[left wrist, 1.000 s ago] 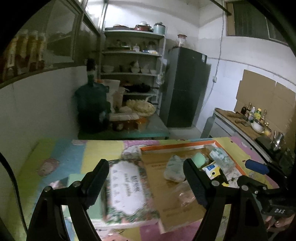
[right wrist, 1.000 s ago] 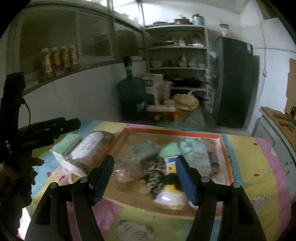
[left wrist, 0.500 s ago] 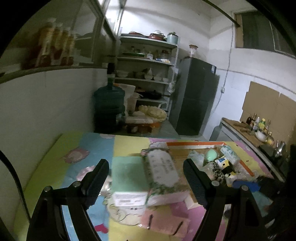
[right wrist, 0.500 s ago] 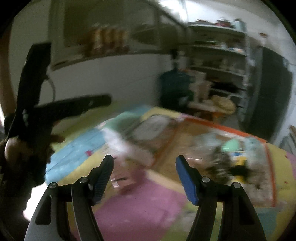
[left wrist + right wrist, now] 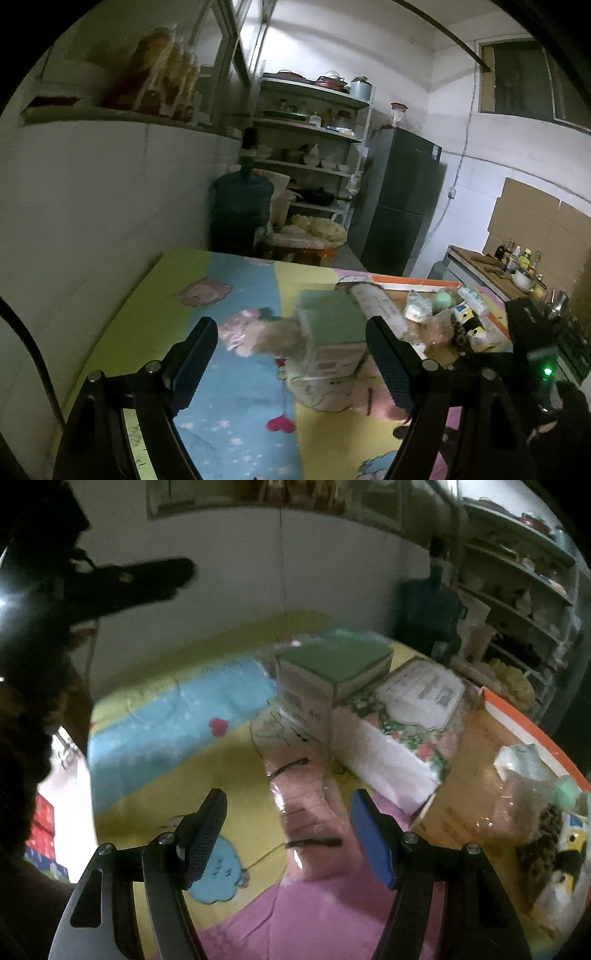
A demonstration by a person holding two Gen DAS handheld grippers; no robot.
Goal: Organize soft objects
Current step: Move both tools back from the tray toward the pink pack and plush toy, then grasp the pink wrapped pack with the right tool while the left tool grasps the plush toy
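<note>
Playmat: right gripper (agape) tilted down

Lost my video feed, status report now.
Both grippers open, left, right. Pink packet ahead of right gripper, ungrasped. Green-topped box and floral pack crowd behind.

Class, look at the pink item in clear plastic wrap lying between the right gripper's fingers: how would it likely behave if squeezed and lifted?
The pink wrapped pack looks soft, so it would probably give under the pads and sag if lifted by one end. Its glossy, wrinkled film may be slippery. It lies flat on the play mat, so rolling seems unlikely. The right hand-held gripper is open around it.
</note>
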